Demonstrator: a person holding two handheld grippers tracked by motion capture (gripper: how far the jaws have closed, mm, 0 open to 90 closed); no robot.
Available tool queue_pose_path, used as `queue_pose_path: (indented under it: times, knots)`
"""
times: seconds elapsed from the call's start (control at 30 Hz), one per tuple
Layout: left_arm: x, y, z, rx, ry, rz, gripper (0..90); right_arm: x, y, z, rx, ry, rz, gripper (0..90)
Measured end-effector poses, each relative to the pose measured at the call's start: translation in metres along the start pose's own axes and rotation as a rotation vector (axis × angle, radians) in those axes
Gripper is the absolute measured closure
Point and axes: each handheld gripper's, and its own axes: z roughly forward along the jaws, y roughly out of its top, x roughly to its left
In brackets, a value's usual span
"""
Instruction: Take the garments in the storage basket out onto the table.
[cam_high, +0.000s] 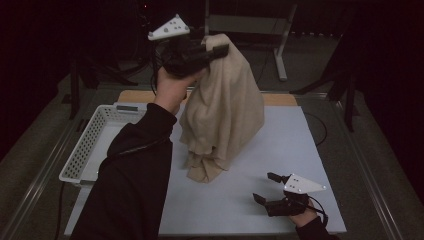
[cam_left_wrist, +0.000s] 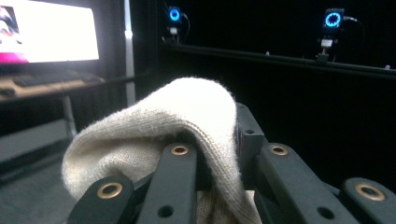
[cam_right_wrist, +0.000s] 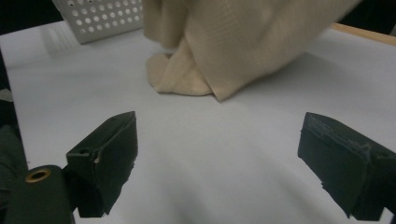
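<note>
- left gripper (cam_high: 216, 51) raised high, jaws clamped on top edge of beige cloth (cam_high: 225, 110)
- cloth hangs down, bottom folds bunched on white table (cam_high: 280, 200), just right of white perforated basket (cam_high: 95, 135)
- right gripper (cam_high: 265, 187) low at near-right, jaws wide apart, nothing between them, well apart from cloth

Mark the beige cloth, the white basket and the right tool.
beige cloth (cam_high: 227, 107), high view, middle of the hanging drape.
white basket (cam_high: 89, 140), high view, perforated left wall.
right tool (cam_right_wrist: 217, 161), right gripper view, midway between its open jaws.
</note>
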Motion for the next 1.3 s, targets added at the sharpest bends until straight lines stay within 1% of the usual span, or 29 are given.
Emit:
queue_pose_path:
  times: [0.03,0.07,0.1,0.13,0.17,0.2,0.23,0.27,0.3,0.4,0.43,0.47,0.5,0.53,0.57,0.6,0.63,0.67,0.73,0.77,0.8,0.83,0.87,1.07,1.1,1.2,1.23,1.27,1.3]
  knots:
    - [0.002,-0.013,0.007,0.018,-0.007,-0.018,82.5,0.000,0.000,0.000,-0.001,-0.004,0.002,12.2]
    - [0.002,-0.013,0.007,0.018,-0.007,-0.018,82.5,0.000,0.000,0.000,-0.001,-0.004,0.002,12.2]
    - [0.005,-0.027,0.013,0.025,-0.020,-0.050,82.4,0.000,0.000,-0.001,0.001,-0.009,-0.002,12.2]
    - [0.005,-0.027,0.013,0.025,-0.020,-0.050,82.4,0.000,0.000,-0.001,0.001,-0.009,-0.002,12.2]
    - [0.006,-0.038,0.017,0.032,-0.025,-0.065,82.4,-0.001,0.000,-0.002,-0.004,-0.012,-0.002,12.2]
    - [0.006,-0.038,0.017,0.032,-0.025,-0.065,82.4,-0.001,0.000,-0.002,-0.004,-0.012,-0.002,12.2]
    - [0.006,-0.046,0.021,0.042,-0.033,-0.075,82.4,-0.001,0.000,-0.003,-0.013,-0.019,-0.001,12.2]
    - [0.006,-0.046,0.021,0.042,-0.033,-0.075,82.4,-0.001,0.000,-0.003,-0.013,-0.019,-0.001,12.2]
    - [0.006,-0.053,0.024,0.049,-0.041,-0.084,82.4,-0.001,0.000,-0.003,-0.016,-0.028,0.001,12.2]
    - [0.004,-0.060,0.027,0.064,-0.045,-0.086,82.3,-0.002,0.000,-0.003,-0.010,-0.033,0.000,12.2]
    - [0.002,-0.068,0.031,0.093,-0.043,-0.070,82.3,-0.001,0.000,-0.003,-0.013,-0.032,-0.001,12.2]
    - [0.002,-0.068,0.031,0.093,-0.043,-0.070,82.3,-0.001,0.000,-0.003,-0.013,-0.032,-0.001,12.2]
    - [0.000,-0.077,0.034,0.117,-0.044,-0.068,82.2,-0.001,0.000,-0.004,-0.013,-0.033,-0.001,12.2]
    - [0.000,-0.077,0.034,0.117,-0.044,-0.068,82.3,-0.001,0.000,-0.004,-0.013,-0.033,-0.001,12.2]
    - [-0.002,-0.086,0.037,0.131,-0.044,-0.075,82.2,-0.001,0.000,-0.004,-0.013,-0.033,-0.002,12.2]
    - [-0.002,-0.086,0.037,0.131,-0.044,-0.075,82.2,-0.001,0.000,-0.004,-0.013,-0.033,-0.002,12.2]
    - [-0.002,-0.095,0.038,0.139,-0.050,-0.082,82.2,-0.001,0.000,-0.004,-0.012,-0.033,-0.001,12.2]
    - [-0.002,-0.095,0.038,0.139,-0.050,-0.082,82.2,-0.001,0.000,-0.004,-0.012,-0.033,-0.001,12.2]
    - [-0.002,-0.103,0.040,0.144,-0.060,-0.097,82.1,-0.001,0.000,-0.003,-0.013,-0.034,0.000,12.2]
    - [-0.003,-0.110,0.043,0.167,-0.054,-0.087,82.1,-0.001,0.000,-0.003,-0.012,-0.035,-0.004,12.2]
    - [-0.003,-0.110,0.043,0.167,-0.054,-0.087,82.1,-0.001,0.000,-0.003,-0.012,-0.035,-0.004,12.2]
    - [-0.004,-0.116,0.046,0.189,-0.046,-0.077,82.1,-0.001,0.000,-0.003,-0.012,-0.035,-0.003,12.2]
    - [-0.004,-0.117,0.047,0.195,-0.046,-0.074,82.1,0.000,0.000,-0.003,-0.013,-0.034,-0.002,12.2]
    - [-0.002,-0.133,0.057,0.240,-0.065,-0.092,81.5,0.000,0.000,-0.003,-0.010,-0.036,-0.002,12.2]
    - [-0.002,-0.140,0.062,0.265,-0.074,-0.095,81.3,0.000,0.000,-0.003,-0.010,-0.034,-0.001,12.2]
    - [-0.002,-0.148,0.067,0.288,-0.093,-0.095,80.8,0.000,0.000,-0.002,-0.009,-0.034,-0.002,12.2]
    - [-0.004,-0.156,0.073,0.307,-0.104,-0.095,80.7,0.000,0.000,-0.003,-0.009,-0.034,-0.003,12.2]
    - [-0.004,-0.156,0.073,0.307,-0.104,-0.095,80.4,0.000,0.000,-0.003,-0.009,-0.034,-0.003,12.2]
    - [-0.006,-0.162,0.078,0.318,-0.101,-0.086,80.1,0.000,0.000,-0.003,-0.010,-0.032,-0.001,12.2]
